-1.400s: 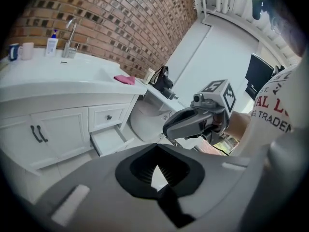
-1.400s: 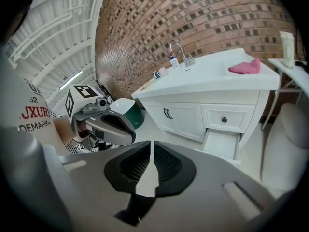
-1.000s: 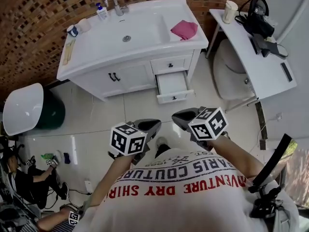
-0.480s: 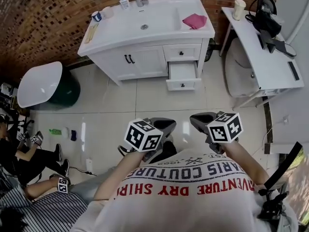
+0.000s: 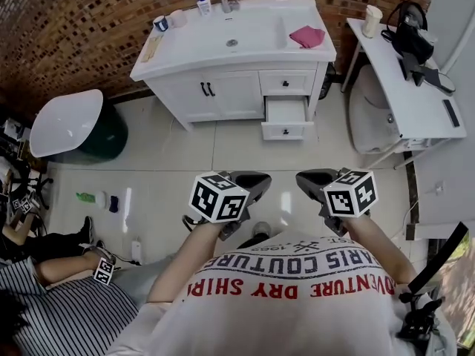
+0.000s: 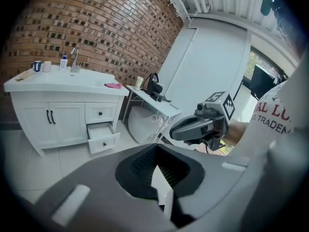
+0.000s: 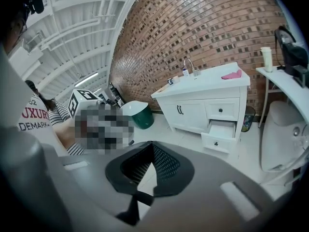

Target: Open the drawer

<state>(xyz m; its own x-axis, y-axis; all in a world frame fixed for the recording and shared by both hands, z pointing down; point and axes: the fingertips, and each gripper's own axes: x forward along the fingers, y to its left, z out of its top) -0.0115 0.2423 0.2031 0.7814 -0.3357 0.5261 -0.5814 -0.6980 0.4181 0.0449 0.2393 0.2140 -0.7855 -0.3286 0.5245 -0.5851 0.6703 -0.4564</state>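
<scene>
Brick wall [image 5: 67, 21] behind, white vanity [image 5: 223, 95] against it, lower drawer [image 5: 286, 119] pulled out.
From where I stand, the person is well back from the vanity on the pale tiled floor [image 5: 223, 158], with both tools held out at chest height and pointing towards it. The left gripper [image 5: 254, 179] has its jaws closed together with nothing between them, and the right gripper [image 5: 312, 179] is the same, shut tight and empty. The drawer sits under a closed one at the vanity's right end, its front clear of the cabinet face and far from either tool. A pink cloth [image 5: 308, 37] lies on the countertop above it.
</scene>
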